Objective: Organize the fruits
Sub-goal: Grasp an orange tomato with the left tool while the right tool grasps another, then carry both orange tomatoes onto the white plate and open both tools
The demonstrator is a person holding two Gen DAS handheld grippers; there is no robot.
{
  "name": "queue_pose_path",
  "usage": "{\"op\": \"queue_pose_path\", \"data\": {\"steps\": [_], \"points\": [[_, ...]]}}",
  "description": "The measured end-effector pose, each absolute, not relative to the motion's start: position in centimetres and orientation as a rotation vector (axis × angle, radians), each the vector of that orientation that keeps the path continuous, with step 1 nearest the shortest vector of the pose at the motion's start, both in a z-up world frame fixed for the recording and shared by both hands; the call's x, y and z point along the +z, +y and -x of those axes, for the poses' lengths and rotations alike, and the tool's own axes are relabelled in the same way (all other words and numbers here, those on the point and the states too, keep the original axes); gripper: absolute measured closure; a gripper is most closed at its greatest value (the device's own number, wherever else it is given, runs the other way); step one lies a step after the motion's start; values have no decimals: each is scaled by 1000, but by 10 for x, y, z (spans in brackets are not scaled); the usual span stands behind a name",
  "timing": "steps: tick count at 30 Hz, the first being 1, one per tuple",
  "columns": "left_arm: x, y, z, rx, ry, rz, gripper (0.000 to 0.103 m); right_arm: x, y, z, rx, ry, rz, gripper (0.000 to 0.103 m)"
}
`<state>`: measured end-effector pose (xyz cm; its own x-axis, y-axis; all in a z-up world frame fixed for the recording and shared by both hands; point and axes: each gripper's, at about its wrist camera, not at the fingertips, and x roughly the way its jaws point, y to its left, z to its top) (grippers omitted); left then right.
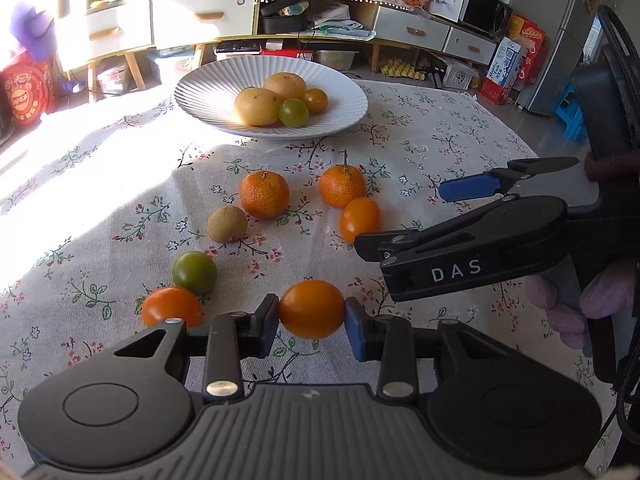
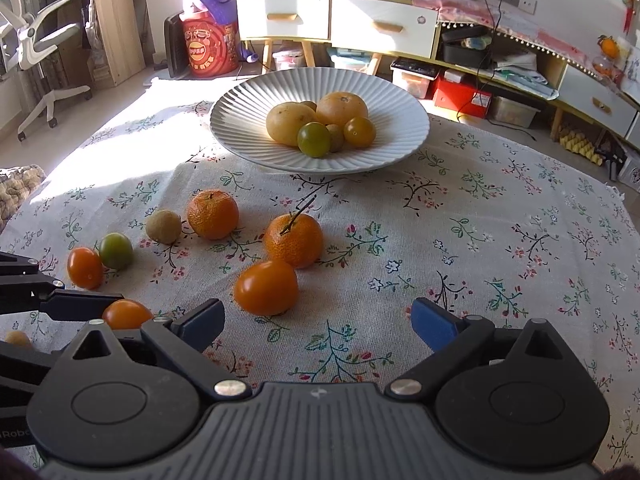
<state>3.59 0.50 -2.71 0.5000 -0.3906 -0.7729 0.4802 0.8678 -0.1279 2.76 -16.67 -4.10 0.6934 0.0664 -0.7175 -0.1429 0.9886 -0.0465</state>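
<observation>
Left wrist view: left gripper [image 1: 311, 314] fingers clamp an orange tomato [image 1: 311, 309]; right gripper [image 2: 316, 322] gapes empty.

So the plate [image 2: 256, 120] is set at the far side of the desk [image 2: 500, 264], with a handful of fruits [image 2: 320, 124] piled in it. Nearer in, loose fruit is scattered on the cloth: two mandarins [image 2: 213, 214] side by side, a tomato [image 2: 266, 288] just in front of the right one, a kiwi [image 2: 163, 226] left of them, and two more tomatoes [image 2: 100, 260] touching further left. Another tomato [image 1: 311, 309] is pinched between the left gripper [image 1: 311, 320] fingers, nearest of all. The right gripper [image 2: 318, 320] is spread wide behind the middle tomato. Cabinets [image 2: 336, 20] are lined up behind the desk.
</observation>
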Motion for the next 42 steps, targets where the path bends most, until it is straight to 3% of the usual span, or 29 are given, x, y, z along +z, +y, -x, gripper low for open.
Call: {"op": "queue_pose_path", "data": {"steps": [5,23,25,42], "points": [[-26,10,-34,-528,909,-93,78,-42,-158,-32,131,798,114,10],[-28,11,-34,-528,912,-95,78,-43,-143,-30,198,788,160,55],[-28,11,-34,-529,913,-95,78,-43,-143,-30,201,788,162,67],[-22,14,-36,-526,890,-79,78,-31,-142,-25,216,785,164,69]]}}
